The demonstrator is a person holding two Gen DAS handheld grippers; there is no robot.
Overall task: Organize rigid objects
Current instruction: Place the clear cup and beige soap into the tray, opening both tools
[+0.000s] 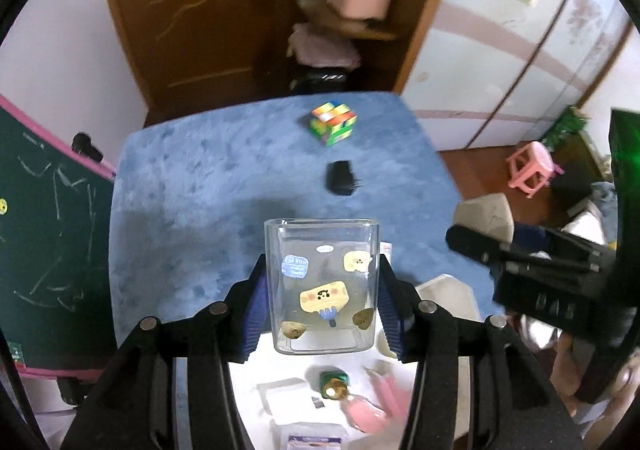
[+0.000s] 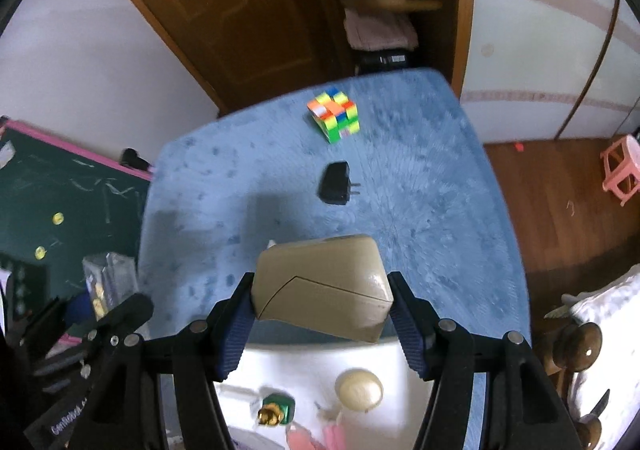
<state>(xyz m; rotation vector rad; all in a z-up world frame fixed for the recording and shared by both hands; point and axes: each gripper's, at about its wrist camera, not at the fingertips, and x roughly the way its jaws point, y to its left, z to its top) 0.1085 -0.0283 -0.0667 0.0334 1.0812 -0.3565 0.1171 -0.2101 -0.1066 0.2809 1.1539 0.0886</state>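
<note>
Presently we find both tools loaded and held above the near edge of the tabletop (image 1: 168,186), which is covered in blue plush.

The left tool (image 1: 322,302) grips a clear square jar (image 1: 322,286) decorated with cartoon stickers; the ribbed blue pads press its left and right walls, and the jar hangs open end away from the camera. The right tool (image 2: 322,310) is clamped on a tan box (image 2: 320,286), pads on its two short sides, the box tilted with its right end lower.

Out on the plush, toward the far side, lie a multicoloured puzzle cube (image 2: 334,116) and, nearer, a black plug adapter (image 2: 335,184), apart from each other and untouched. Below the tools sits a white tray (image 2: 320,362) holding a small green bottle (image 2: 276,408), a pale round lid (image 2: 359,389) and some pink items we cannot identify.

Risks, in our judgement:
- The jar's walls are smooth and the pads hold it only at mid-height; a quick swing could let it slip or rotate.
- The tilted box may pivot between the pads, since its lower end hangs unsupported.
- The two tools are close together; either load could strike the other if both descend at once.
- Soft plush gives an uneven footing, so a tall jar set down carelessly may topple.
</note>
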